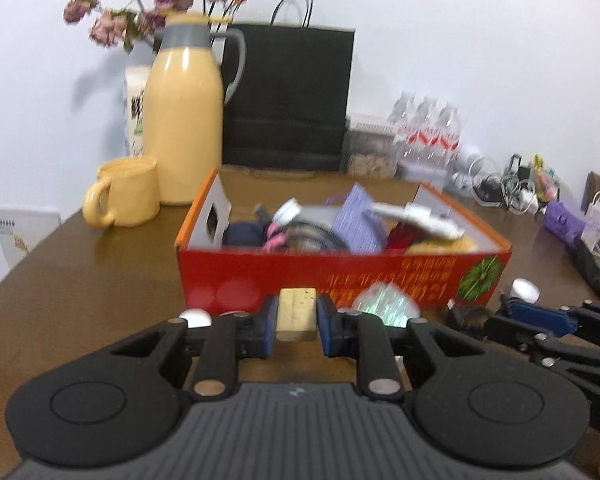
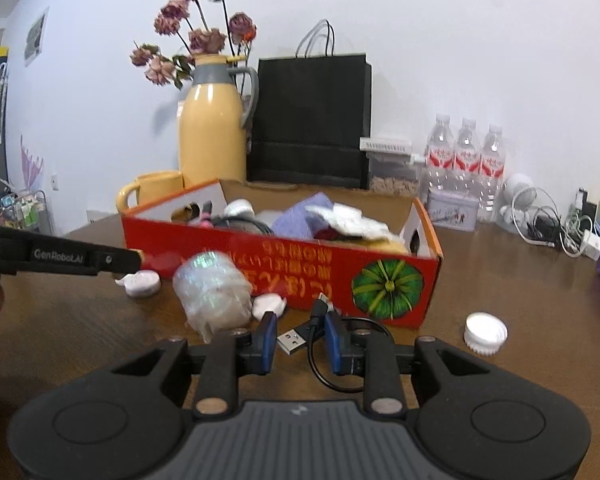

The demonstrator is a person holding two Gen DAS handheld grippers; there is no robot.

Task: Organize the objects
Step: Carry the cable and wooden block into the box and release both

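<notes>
Pale wooden block [image 1: 297, 314] upright, just before the crammed red box [image 1: 340, 276].

The box's [image 1: 340, 276] printed lettering blurs past reading. The cable [image 2: 320, 344] runs partly hidden behind the right fingers [image 2: 334, 344]. The crinkly wrapped bundle [image 2: 212, 292] is smeared.

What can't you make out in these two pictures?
- Box contents: left view, blurred; only a jumble shows.
- Box lettering: right view, upside down and smeared.
- Cable: right view, its loop runs behind the right gripper.
- Block in the left gripper: left view, material unclear.
</notes>
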